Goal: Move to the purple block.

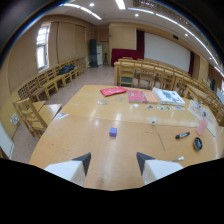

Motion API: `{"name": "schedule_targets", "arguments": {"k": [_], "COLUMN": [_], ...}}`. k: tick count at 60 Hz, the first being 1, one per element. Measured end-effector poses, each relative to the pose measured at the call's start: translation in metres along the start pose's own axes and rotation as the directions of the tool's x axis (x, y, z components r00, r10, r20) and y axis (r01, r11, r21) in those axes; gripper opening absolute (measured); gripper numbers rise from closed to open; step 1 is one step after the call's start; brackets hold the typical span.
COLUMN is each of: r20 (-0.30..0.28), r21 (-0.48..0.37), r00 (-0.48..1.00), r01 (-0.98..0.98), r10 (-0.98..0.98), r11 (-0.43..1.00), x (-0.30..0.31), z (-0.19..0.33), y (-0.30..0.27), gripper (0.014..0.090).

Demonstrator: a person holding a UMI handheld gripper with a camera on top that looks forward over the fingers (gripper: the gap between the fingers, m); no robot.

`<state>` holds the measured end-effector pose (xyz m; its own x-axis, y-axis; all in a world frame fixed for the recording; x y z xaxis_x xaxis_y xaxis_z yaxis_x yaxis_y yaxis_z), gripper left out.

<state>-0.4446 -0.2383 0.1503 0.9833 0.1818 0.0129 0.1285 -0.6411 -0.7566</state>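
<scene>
Gripper (113, 161) held level above the wooden table (75, 142), fingers wide apart and empty; purple block (113, 131) lies beyond them, centred on the gap

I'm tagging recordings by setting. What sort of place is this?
Probably a classroom or meeting hall. Wooden chairs line the wall, more tables stand in rows, and a whiteboard hangs beyond. The open tool hovers over a wooden table, the purple block ahead.

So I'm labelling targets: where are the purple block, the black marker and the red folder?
purple block (113, 131): gripper view, top face.
black marker (182, 135): gripper view, mid-barrel.
red folder (113, 91): gripper view, cover's middle.
</scene>
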Motion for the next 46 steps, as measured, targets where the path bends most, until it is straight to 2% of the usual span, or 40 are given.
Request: {"name": "schedule_targets", "arguments": {"k": [9,21,32,46], "r20": [-0.002,-0.047,-0.052,-0.049], "r21": [-0.027,-0.065,-0.101,-0.115], "r00": [1.000,0.998,0.998,0.998], "r01": [-0.017,-0.039,-0.044,-0.039], "r10": [0.016,0.035,0.039,0.033], "r11": [0.999,0.997,0.994,0.993], "x": [-0.016,-0.005,-0.005,-0.008], "z": [0.071,0.143,0.165,0.169], "y": [-0.006,-0.004,0.007,0.011], "gripper": [0.0864,0.0863,0.0860,0.0863]}}
